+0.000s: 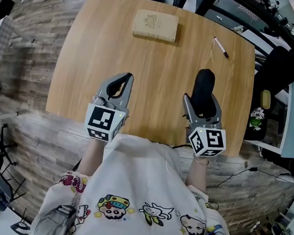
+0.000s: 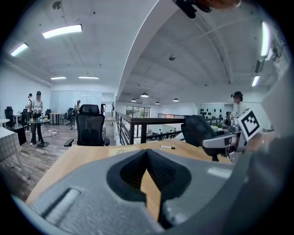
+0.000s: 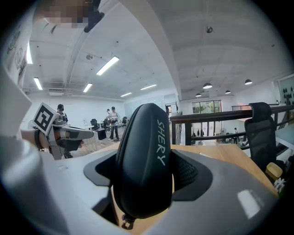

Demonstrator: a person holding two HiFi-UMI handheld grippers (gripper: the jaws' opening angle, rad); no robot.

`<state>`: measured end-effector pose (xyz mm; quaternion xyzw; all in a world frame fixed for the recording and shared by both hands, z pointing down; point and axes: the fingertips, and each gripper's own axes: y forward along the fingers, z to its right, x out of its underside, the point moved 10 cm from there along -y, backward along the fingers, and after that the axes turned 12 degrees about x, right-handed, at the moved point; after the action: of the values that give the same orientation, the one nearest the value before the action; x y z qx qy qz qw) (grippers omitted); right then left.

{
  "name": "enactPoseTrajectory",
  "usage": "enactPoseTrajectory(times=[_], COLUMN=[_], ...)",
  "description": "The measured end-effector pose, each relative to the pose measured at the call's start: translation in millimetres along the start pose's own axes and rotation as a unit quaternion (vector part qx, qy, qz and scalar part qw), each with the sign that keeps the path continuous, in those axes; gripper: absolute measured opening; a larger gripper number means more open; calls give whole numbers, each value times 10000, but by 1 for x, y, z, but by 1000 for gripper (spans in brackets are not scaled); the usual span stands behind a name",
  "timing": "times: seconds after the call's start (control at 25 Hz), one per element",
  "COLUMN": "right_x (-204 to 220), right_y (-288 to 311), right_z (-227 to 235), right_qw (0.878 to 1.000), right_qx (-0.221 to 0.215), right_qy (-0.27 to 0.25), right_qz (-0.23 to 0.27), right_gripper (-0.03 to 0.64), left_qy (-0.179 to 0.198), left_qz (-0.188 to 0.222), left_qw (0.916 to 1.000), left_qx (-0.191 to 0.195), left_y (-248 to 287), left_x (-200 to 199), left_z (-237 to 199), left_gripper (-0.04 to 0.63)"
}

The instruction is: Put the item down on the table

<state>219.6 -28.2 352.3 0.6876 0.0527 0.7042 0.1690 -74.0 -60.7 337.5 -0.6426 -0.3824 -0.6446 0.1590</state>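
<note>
A black zip case [image 1: 204,86] printed "SHERY" stands on end between the jaws of my right gripper [image 1: 201,101], over the near right part of the wooden table [image 1: 157,64]. In the right gripper view the case [image 3: 144,160] fills the middle, and my right gripper [image 3: 147,176] is shut on it, with the zip pull hanging below. My left gripper [image 1: 126,78] is over the near left part of the table, shut and holding nothing. Its tips meet in the left gripper view [image 2: 147,153], where the case [image 2: 200,130] shows at the right.
A tan book [image 1: 155,26] lies at the far middle of the table and a pen [image 1: 221,47] at the far right. A black chair [image 1: 286,66] stands beyond the right edge. The near table edge runs just under both grippers. People stand far off in the room.
</note>
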Motion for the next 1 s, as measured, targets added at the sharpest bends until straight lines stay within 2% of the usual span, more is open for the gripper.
enactPoseTrajectory(times=[0.4, 0.64, 1.0], right_x=[4, 6, 12], right_y=[-2, 1, 18], right_z=[-10, -14, -22], right_qw=[9999, 9997, 9979], right_qx=[120, 160, -4], right_qy=[27, -74, -509], right_qz=[-58, -169, -390], right_gripper=[339, 341, 341], left_qy=[135, 56, 44], left_qz=[-34, -62, -101], left_qw=[9997, 9994, 9993], left_qx=[204, 341, 354], left_y=[-3, 0, 3], left_x=[1, 4, 11], left_z=[-6, -7, -14], left_gripper=[0, 0, 0])
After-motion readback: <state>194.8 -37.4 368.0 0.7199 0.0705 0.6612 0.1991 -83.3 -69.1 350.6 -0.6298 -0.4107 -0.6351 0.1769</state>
